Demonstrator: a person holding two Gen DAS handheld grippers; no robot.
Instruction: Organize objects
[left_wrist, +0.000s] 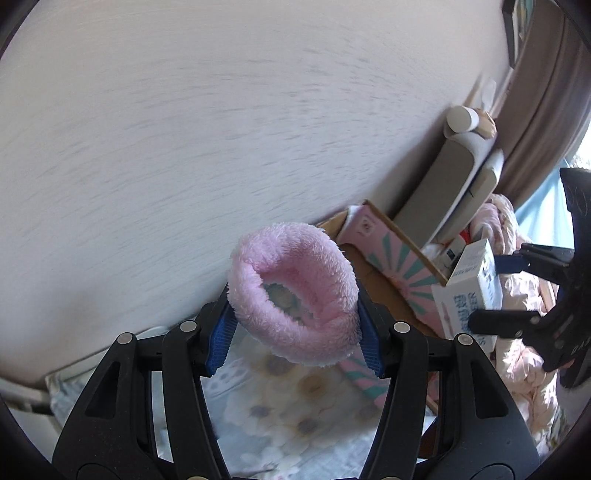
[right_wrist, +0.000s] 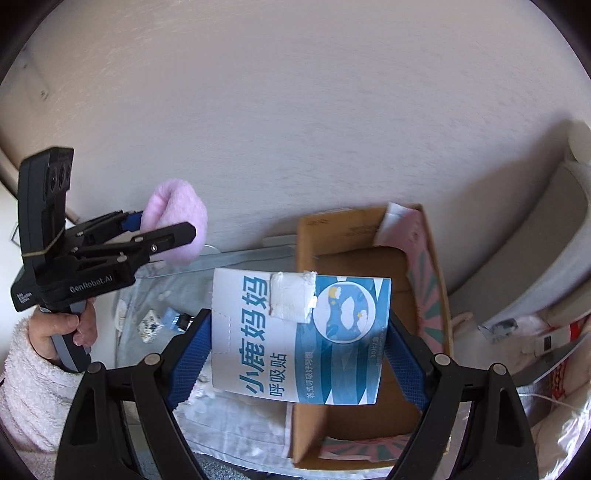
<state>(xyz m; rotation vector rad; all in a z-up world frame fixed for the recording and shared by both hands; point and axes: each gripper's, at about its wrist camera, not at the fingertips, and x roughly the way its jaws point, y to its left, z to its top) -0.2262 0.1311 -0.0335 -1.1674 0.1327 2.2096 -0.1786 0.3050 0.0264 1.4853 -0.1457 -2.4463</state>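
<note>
My left gripper (left_wrist: 297, 314) is shut on a fluffy pink plush ring (left_wrist: 295, 291) and holds it in the air before the wall; it also shows in the right wrist view (right_wrist: 177, 229). My right gripper (right_wrist: 299, 336) is shut on a white and blue carton with Chinese print (right_wrist: 299, 336) and holds it over the left edge of an open cardboard box (right_wrist: 369, 236) with a pink sunburst outside. In the left wrist view the carton (left_wrist: 469, 284) hangs at the right, beside the box (left_wrist: 384, 254).
A flowered bedsheet (left_wrist: 295, 413) lies below. Small items (right_wrist: 162, 321) lie on the sheet left of the box. Grey and white cushions (left_wrist: 443, 184) lean on the wall behind the box. Pink bedding (left_wrist: 524, 354) and clutter (right_wrist: 535, 339) lie at the right.
</note>
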